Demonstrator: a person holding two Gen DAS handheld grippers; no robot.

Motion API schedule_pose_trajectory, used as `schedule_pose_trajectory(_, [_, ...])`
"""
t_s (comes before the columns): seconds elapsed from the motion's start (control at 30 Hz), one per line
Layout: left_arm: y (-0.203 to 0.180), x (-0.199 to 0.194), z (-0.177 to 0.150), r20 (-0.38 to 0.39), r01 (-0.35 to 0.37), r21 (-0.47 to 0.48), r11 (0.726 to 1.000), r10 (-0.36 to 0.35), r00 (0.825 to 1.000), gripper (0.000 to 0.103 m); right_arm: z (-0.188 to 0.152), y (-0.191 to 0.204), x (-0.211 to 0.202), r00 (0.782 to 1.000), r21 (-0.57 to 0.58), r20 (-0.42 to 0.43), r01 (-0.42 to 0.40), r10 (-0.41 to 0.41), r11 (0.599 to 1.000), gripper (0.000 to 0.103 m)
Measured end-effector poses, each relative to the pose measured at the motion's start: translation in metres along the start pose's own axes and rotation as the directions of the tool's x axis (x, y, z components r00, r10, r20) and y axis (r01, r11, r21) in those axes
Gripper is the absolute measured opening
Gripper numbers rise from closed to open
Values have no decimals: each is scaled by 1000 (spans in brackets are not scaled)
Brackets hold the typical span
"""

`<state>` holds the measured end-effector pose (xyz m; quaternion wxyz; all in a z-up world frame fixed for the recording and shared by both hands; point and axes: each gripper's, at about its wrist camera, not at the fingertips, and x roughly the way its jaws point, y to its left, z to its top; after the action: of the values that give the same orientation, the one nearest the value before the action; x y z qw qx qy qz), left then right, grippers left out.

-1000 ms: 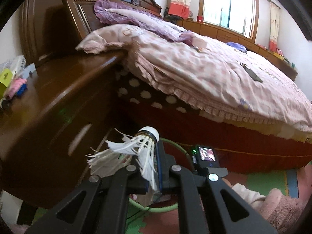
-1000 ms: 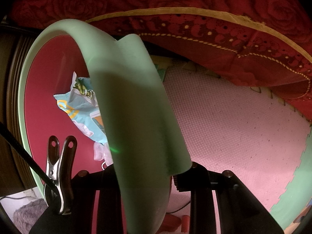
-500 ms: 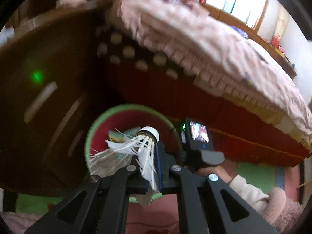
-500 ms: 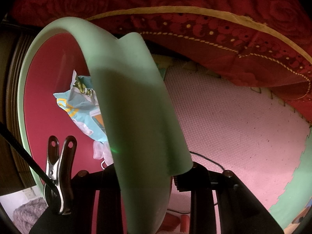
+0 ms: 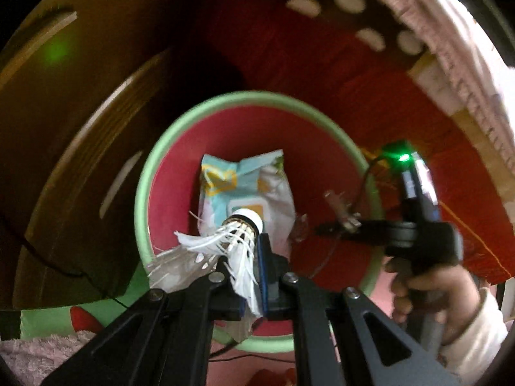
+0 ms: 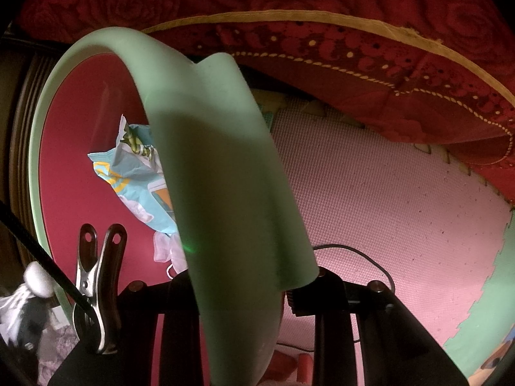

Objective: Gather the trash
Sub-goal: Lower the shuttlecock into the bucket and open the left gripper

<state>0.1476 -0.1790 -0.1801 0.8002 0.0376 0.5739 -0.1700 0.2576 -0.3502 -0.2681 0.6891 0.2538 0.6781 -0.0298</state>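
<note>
The floor (image 6: 370, 193) was covered with pink foam matting, with a green piece at the right edge. A green-rimmed bin (image 5: 151, 173) with a red inside stood on it, between a dark wooden cabinet (image 5: 80, 128) and the red bed skirt (image 6: 354, 61). A thin black cable (image 6: 360, 252) lay across the matting.

The bin (image 5: 151, 173) mouth lay open from above, only a crumpled wrapper (image 5: 248, 186) on its red floor. A dark wooden cabinet (image 5: 80, 128) crowded its left side, the red bed skirt (image 5: 370, 90) its far side, and the right tongs (image 6: 239, 292) occupied the near-right rim.
</note>
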Motion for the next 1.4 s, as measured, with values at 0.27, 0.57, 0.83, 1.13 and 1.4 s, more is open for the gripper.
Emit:
schedule_pose_trajectory(0.27, [7,18,-9,-46,-4,-2,1000,4,999,6,0,-1,0,1000,1,-1,0,0,1000,29])
schedule_pose_trajectory(0.57, [6,14,-7,-42,-13,-11,1000,12,999,17,0,-1,1,1000,2,-2,-1,1,1000,29])
schedule_pose_trajectory(0.83, [6,4,-7,-28,-38,-10,999,38,999,45,1,-2,1,1000,2,-3,-1,1,1000,29])
schedule_pose_trajectory(1.13, [4,-14,-4,6,-78,13,997,77,997,56,0,-3,2,1000,3,-2,-3,3,1000,29])
schedule_pose_trajectory(1.4, [-4,-27,0,27,-73,22,997,73,997,56,1,-3,3,1000,3,-2,-3,3,1000,29])
